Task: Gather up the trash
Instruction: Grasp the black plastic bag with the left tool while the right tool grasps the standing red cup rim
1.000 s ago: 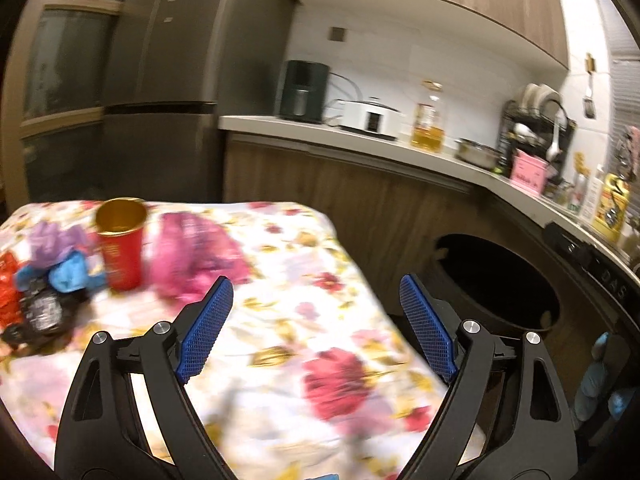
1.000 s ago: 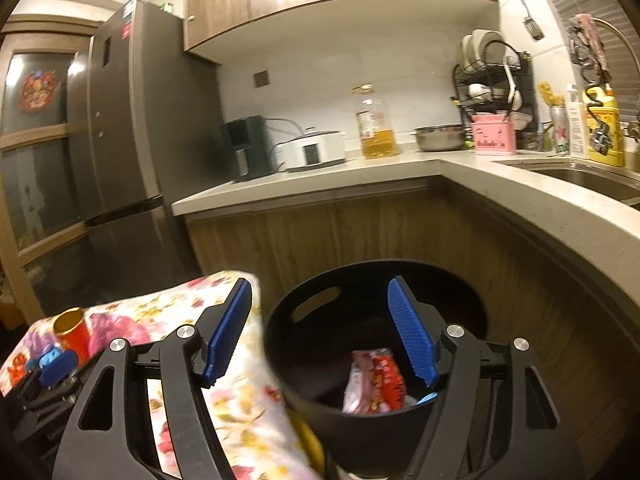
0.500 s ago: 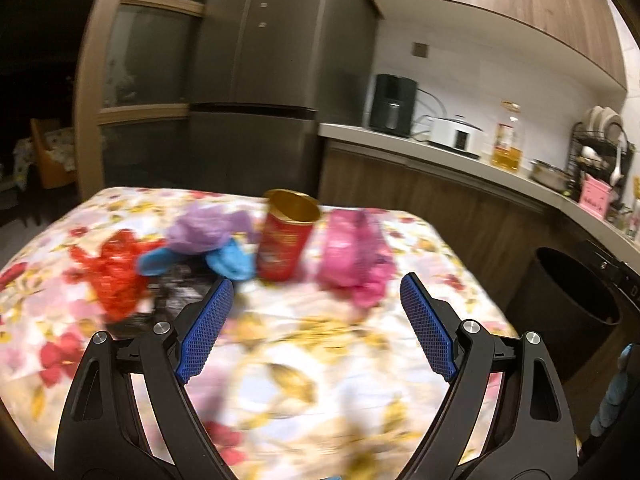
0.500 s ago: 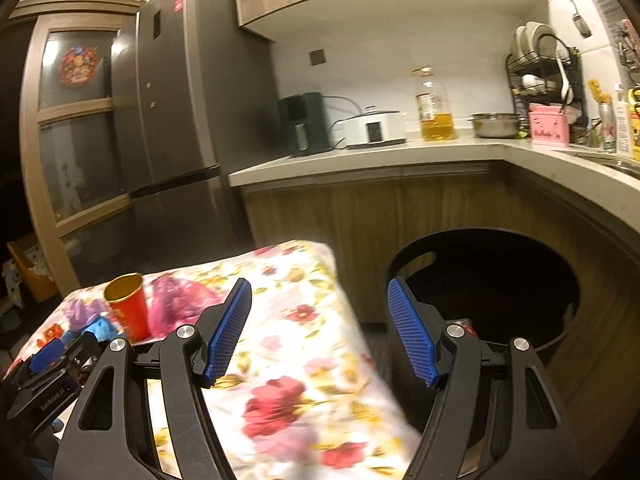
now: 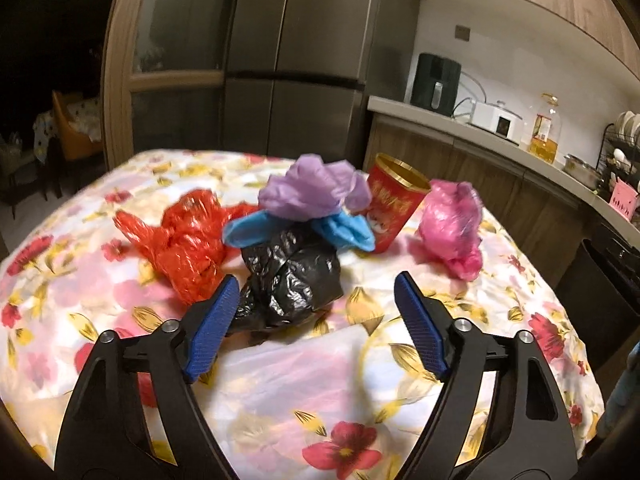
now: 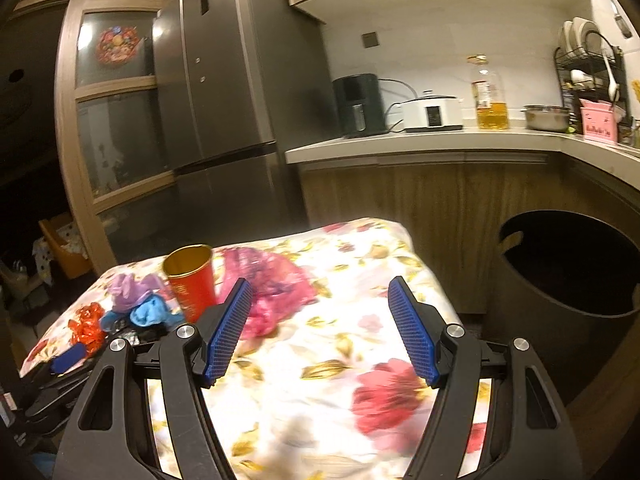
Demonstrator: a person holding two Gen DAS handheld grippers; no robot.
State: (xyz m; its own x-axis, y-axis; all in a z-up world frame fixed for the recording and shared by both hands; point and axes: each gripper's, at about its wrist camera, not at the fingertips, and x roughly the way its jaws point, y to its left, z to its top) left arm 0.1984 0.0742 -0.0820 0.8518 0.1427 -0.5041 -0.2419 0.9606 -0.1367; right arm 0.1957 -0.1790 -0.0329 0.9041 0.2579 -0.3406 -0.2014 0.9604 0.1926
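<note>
On the flowered table (image 5: 120,292) lies a heap of trash: a crumpled black bag (image 5: 292,276), a red bag (image 5: 184,240), a purple bag (image 5: 312,190), a blue bag (image 5: 348,232), a pink bag (image 5: 452,224) and a red cup with a gold rim (image 5: 392,208). My left gripper (image 5: 316,332) is open, just short of the black bag, which sits between its fingers. My right gripper (image 6: 320,332) is open and empty above the table, the pink bag (image 6: 272,284) and cup (image 6: 192,280) ahead to its left. The black bin (image 6: 568,280) stands at the right.
A kitchen counter (image 6: 420,144) with appliances, an oil bottle (image 6: 488,96) and a dish rack runs behind the table. A tall grey fridge (image 6: 224,100) stands at the back left. My left gripper shows in the right wrist view (image 6: 68,360) at the lower left.
Both grippers swung left from the bin toward the table. The left one has closed in on the trash heap, now at the black bag. Both stayed open.
</note>
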